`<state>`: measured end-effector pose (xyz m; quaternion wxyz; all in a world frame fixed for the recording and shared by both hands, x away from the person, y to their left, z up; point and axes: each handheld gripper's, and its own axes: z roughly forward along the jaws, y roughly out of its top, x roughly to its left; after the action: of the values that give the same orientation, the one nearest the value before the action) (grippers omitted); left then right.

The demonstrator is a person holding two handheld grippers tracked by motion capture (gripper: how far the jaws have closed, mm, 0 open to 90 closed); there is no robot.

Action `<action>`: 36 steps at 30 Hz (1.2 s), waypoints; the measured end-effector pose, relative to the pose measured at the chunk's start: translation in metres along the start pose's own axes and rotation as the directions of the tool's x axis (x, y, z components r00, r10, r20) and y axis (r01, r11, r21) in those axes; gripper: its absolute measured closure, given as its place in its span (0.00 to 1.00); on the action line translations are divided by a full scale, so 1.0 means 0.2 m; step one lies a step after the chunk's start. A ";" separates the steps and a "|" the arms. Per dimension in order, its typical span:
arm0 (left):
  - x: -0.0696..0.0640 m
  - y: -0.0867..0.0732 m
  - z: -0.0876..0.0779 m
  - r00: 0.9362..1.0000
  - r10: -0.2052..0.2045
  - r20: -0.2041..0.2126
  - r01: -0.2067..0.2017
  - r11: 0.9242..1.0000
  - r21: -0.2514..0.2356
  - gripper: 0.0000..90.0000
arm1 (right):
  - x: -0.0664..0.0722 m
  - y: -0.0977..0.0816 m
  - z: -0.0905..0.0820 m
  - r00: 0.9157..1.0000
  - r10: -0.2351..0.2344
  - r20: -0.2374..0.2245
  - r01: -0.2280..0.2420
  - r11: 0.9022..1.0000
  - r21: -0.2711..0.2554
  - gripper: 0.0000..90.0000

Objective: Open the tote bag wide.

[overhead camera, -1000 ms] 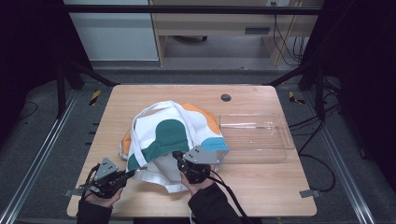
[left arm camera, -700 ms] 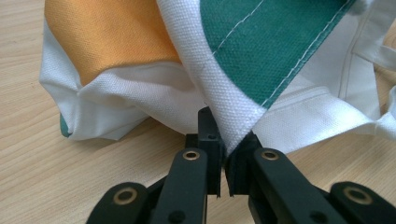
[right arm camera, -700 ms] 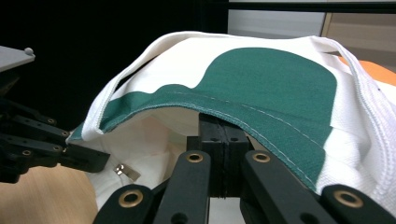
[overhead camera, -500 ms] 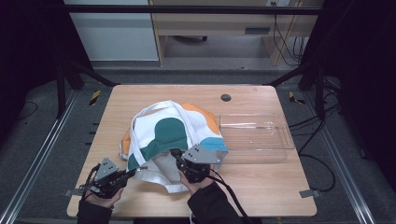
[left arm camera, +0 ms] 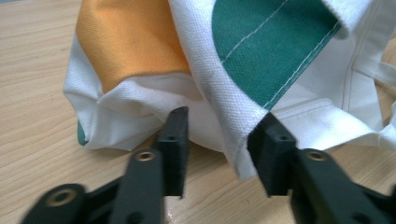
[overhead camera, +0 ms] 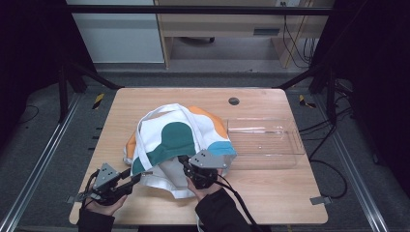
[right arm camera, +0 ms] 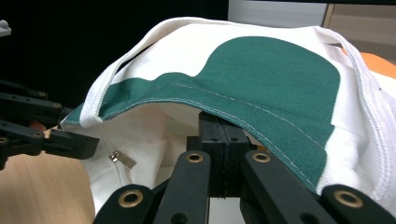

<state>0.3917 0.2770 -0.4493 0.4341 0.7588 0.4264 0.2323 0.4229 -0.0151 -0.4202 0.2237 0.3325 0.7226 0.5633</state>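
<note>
A white tote bag (overhead camera: 176, 137) with green, orange and blue patches lies crumpled mid-table. My left gripper (overhead camera: 134, 178) sits at its near-left corner. Its jaws have just been opening, and in the left gripper view it (left arm camera: 224, 126) stands open. A white hem of the bag (left arm camera: 233, 121) hangs loosely between the pads, close to the right one. My right gripper (overhead camera: 184, 162) is at the bag's near edge. Seen in the right gripper view, it (right arm camera: 220, 128) is shut on the green-edged rim (right arm camera: 261, 116) and holds the bag's mouth up.
A clear plastic box (overhead camera: 263, 140) stands right of the bag, touching its blue corner. A dark round hole (overhead camera: 234, 101) is in the wooden table (overhead camera: 275, 193) at the back. A small metal tag (right arm camera: 122, 160) hangs inside the bag.
The left gripper's jaws have parted at the bag's near-left corner. Both hands and the bag stay where they were.
</note>
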 end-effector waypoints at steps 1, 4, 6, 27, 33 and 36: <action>0.00 0.00 -0.01 1.000 -0.001 0.002 0.001 1.000 0.000 0.59 | 0.00 0.00 0.00 1.000 -0.003 0.002 0.003 1.000 0.001 1.00; 0.00 0.00 -0.03 1.000 -0.014 0.020 0.014 1.000 -0.006 0.53 | 0.00 0.00 0.00 1.000 -0.002 0.002 0.002 1.000 0.001 1.00; 0.00 0.00 -0.04 1.000 -0.014 0.017 0.015 1.000 -0.020 0.51 | 0.00 -0.01 0.00 1.000 0.001 0.003 -0.001 1.000 0.005 1.00; -0.02 0.10 -0.14 1.000 0.000 -0.010 -0.002 0.992 -0.128 0.35 | 0.00 0.01 0.00 1.000 0.001 0.005 -0.001 1.000 0.005 1.00; -0.04 0.16 -0.16 1.000 0.019 -0.015 -0.021 0.989 -0.144 0.32 | 0.00 0.02 0.00 1.000 -0.004 0.006 0.004 1.000 0.007 1.00; -0.07 0.22 -0.15 0.999 0.047 -0.011 -0.048 0.987 -0.153 0.32 | 0.00 0.03 0.00 1.000 0.000 0.006 0.000 1.000 0.000 1.00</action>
<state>0.3818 0.2666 -0.3951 0.4838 0.7323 0.3906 0.2776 0.4244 -0.0145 -0.4147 0.2259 0.3342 0.7220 0.5622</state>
